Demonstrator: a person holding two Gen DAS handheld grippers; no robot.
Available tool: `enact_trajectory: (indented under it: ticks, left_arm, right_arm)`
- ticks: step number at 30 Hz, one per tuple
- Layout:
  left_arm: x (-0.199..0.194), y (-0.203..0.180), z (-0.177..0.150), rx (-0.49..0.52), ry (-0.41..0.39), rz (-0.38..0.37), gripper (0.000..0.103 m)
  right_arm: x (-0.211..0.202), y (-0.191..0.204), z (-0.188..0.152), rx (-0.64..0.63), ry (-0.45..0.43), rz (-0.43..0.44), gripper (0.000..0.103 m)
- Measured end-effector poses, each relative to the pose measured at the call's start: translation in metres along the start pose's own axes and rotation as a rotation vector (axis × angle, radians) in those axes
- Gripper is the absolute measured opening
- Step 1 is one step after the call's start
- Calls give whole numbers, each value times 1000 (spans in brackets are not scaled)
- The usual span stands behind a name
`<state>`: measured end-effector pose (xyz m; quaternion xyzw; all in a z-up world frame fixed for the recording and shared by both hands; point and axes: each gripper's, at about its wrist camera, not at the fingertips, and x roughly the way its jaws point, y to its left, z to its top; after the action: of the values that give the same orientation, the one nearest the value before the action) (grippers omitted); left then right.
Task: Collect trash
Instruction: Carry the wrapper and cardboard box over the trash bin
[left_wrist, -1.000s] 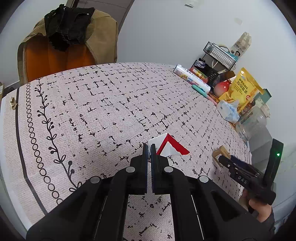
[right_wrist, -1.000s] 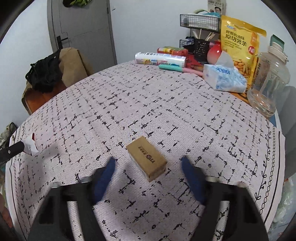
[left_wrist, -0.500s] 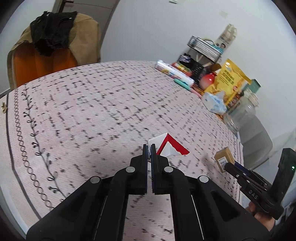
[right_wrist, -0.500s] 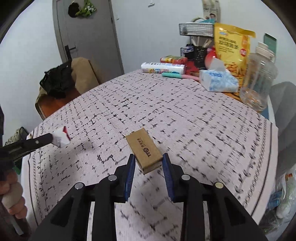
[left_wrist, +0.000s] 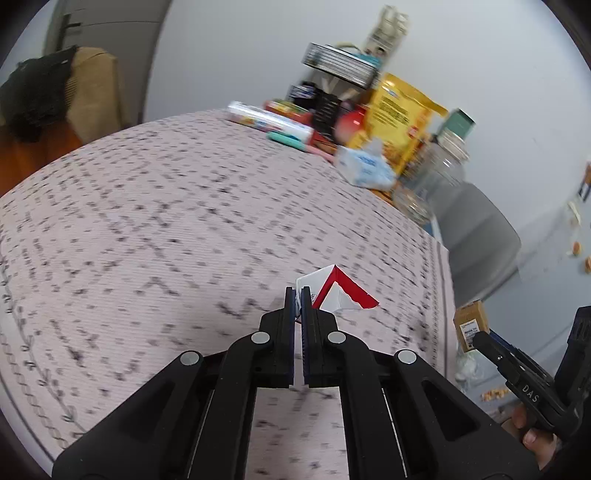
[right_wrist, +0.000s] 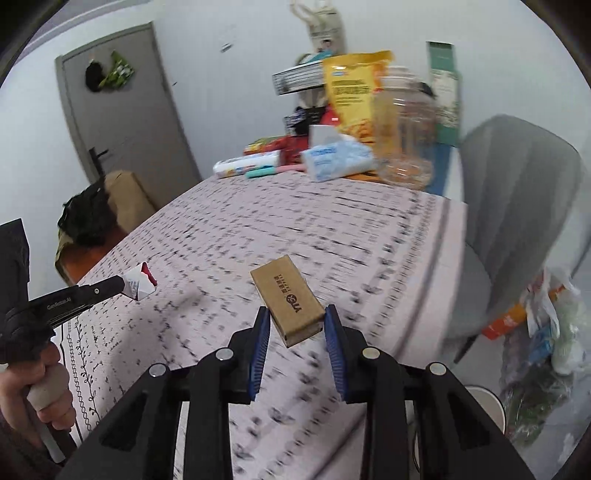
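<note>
Between the right hand-held gripper's (right_wrist: 297, 334) closed pads sits a brown box (right_wrist: 287, 300) printed "YTO", now lifted off the table (right_wrist: 295, 221). Left hand-held gripper (left_wrist: 298, 295), marked "GenRobot.AI", remains pinched on a red-and-white carton scrap (left_wrist: 334, 291).

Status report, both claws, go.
Left claw shut on red-white wrapper. Right claw shut on brown box. Both lifted above tablecloth. Nothing in the way.
</note>
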<state>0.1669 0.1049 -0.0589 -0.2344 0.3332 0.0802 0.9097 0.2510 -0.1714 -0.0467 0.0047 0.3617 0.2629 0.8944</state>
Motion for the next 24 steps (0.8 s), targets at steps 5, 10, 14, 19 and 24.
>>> enact_trajectory:
  ticks: [5,10,14,19,24]
  left_arm:
    - [14,-38,-8,61,35,-44,4]
    - [29,-78,-15,124,65,-83,4]
    - [41,-111,-22,169,94,-117,4]
    - [55,-149,-35,223,134,-146,4]
    - [67,-185,-48,282,168,-174,4]
  right_arm:
    - [-22,-40,-15,59,-17,-60,30]
    - [-33,-82,-33,114,-12,-132,30]
    - [-40,-115,-50,173,-6,-170,30]
    - [-46,-159,-77,255,16,-216,31]
    - [-44,-194,-98,308,45,-259,31]
